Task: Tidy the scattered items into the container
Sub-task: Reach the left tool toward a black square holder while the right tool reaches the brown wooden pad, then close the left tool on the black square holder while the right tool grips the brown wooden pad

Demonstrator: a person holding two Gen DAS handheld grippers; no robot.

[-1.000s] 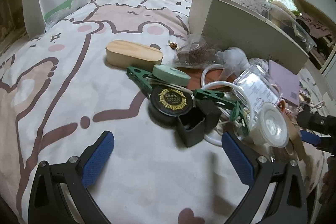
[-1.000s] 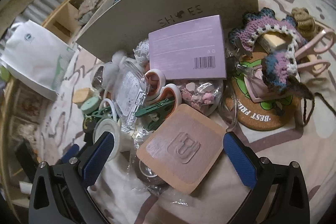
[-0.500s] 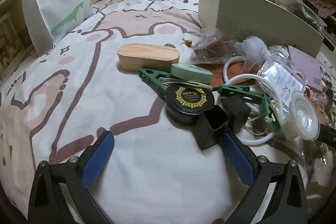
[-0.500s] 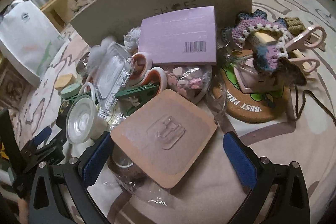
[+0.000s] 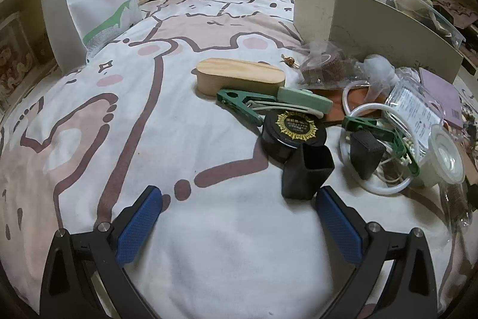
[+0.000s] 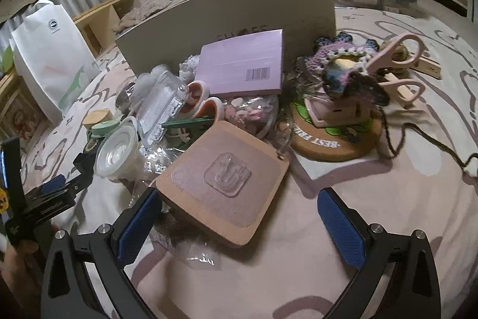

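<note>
Clutter (image 5: 352, 121) heaped on patterned bedsheet (image 5: 119, 115) (pillows behind), shoebox (image 6: 227, 23) beside.

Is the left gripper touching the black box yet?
Cannot tell. In the left wrist view the left gripper is open; its right finger meets the black box visually, no clear gap.

Two low, close wrist views across the bedspread (image 5: 149, 139), sharing the clear jar (image 5: 445, 160) (image 6: 118, 151)

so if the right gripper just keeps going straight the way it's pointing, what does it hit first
Most likely the square wooden board with the pink embossed pad. It lies straight ahead of the open right gripper, with its near corner already between the blue fingertips. Whether the fingers run over it or into its edge is hard to judge.
</note>
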